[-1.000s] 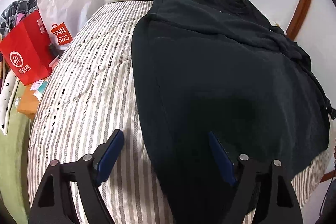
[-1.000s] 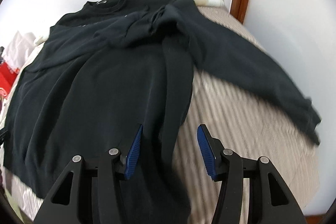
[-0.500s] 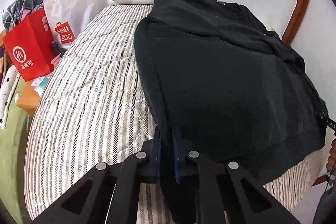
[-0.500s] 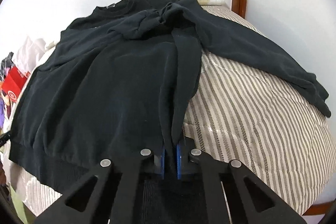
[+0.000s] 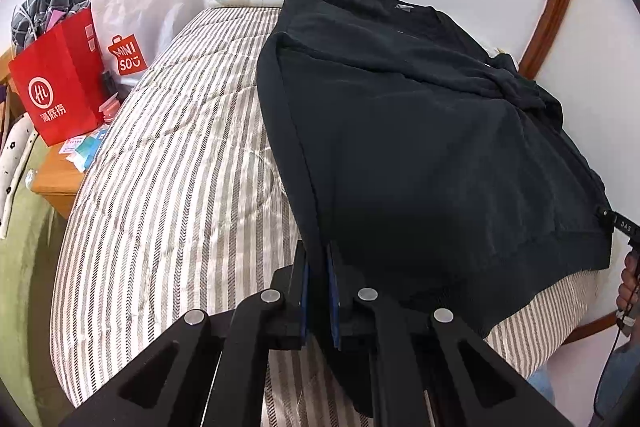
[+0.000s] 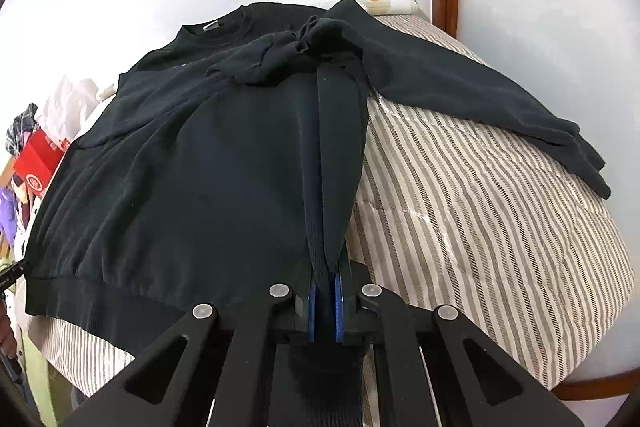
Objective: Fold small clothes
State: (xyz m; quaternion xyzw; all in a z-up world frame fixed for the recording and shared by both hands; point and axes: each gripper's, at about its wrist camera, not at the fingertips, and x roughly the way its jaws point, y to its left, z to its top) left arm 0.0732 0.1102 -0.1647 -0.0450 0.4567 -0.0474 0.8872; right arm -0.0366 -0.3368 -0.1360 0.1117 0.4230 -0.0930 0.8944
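So both my claws, left claw (image 5: 318,291) and right claw (image 6: 324,301), are clamped on the black long-sleeved sweatshirt's (image 5: 420,147) hem corners on the striped bed (image 5: 180,187); next I'd lift and fold toward the collar.

White plastic bag (image 5: 136,15) beside the bed: orange shopping-bag logo reading "MINI SO"; red paper bag (image 5: 60,83): white circled "HL" mark with three Chinese characters beneath, too small to read with confidence; black device (image 5: 618,225) at right edge: white letters "DAS", remainder cut off.
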